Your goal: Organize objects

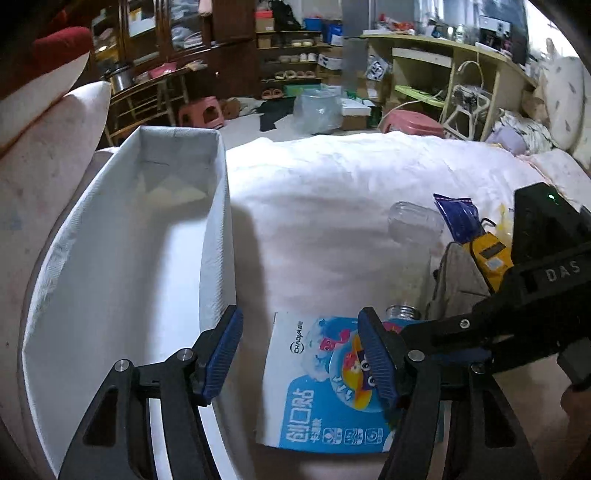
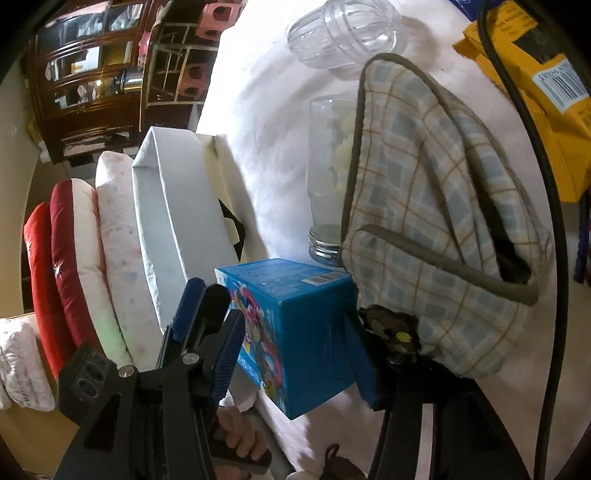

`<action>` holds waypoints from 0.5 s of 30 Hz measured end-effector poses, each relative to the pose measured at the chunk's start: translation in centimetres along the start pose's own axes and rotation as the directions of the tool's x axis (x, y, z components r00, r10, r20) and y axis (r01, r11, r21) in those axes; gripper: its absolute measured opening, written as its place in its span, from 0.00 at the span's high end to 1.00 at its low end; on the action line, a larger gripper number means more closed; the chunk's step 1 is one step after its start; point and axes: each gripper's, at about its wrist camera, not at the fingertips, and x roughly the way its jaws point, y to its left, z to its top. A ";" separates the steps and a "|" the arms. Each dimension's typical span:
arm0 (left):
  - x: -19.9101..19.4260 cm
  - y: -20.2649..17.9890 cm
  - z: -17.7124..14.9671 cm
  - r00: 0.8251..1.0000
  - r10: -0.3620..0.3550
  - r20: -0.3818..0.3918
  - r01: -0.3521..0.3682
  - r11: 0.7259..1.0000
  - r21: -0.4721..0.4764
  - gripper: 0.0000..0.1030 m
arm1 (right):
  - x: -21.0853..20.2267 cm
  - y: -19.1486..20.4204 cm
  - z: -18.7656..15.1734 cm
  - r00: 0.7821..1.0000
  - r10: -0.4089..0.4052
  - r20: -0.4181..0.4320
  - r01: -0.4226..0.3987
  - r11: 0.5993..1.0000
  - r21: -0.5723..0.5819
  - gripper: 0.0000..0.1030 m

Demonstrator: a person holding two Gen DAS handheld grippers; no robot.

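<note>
Bedding holds one white bin (image 1: 129,236), one blue box (image 2: 295,332), two clear jars (image 2: 347,33), one plaid pouch (image 2: 436,206) and one yellow packet (image 2: 535,92). Left gripper (image 1: 299,354) hovers with jaws apart, empty, beside the bin; right gripper (image 2: 295,354), angled downward, clamps the blue box.

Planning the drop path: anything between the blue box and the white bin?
Only the left gripper, open, hanging over the gap between the blue box and the white bin. Bare sheet otherwise.
</note>
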 end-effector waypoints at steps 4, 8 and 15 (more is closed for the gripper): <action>-0.8 1.2 -0.6 1.000 0.012 -0.011 -0.012 1.000 -0.010 0.38 | 0.2 0.3 0.1 1.000 -0.012 -0.004 0.012 1.000 -0.008 0.49; -1.0 2.5 -1.0 0.997 -0.055 -0.060 0.053 0.998 -0.044 0.38 | 0.2 0.3 0.1 1.000 -0.009 -0.012 0.009 1.000 -0.001 0.49; -1.0 2.0 -1.1 0.985 -0.137 -0.101 0.136 0.990 -0.024 0.38 | 0.5 0.6 -0.1 0.999 -0.026 -0.022 0.026 0.999 -0.021 0.48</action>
